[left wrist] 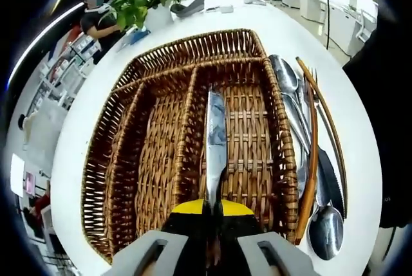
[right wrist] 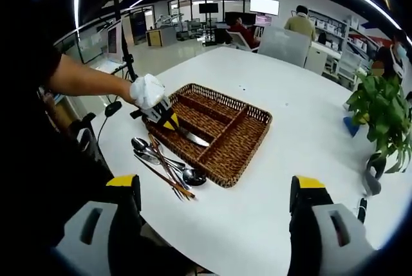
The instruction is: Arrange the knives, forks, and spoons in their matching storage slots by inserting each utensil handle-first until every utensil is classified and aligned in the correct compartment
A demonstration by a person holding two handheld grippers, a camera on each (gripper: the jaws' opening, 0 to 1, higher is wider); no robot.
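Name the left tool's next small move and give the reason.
Probably lower and release: the left tool grips a knife by its handle, blade stretched over the wicker tray's long slot beside the loose cutlery, seemingly not yet resting there.

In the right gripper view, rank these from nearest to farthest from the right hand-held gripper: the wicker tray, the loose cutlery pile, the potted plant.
1. Loose cutlery pile, on the table left of centre, just beside the tray.
2. Wicker tray, centre, just beyond the pile.
3. Potted plant, far right edge of the table.
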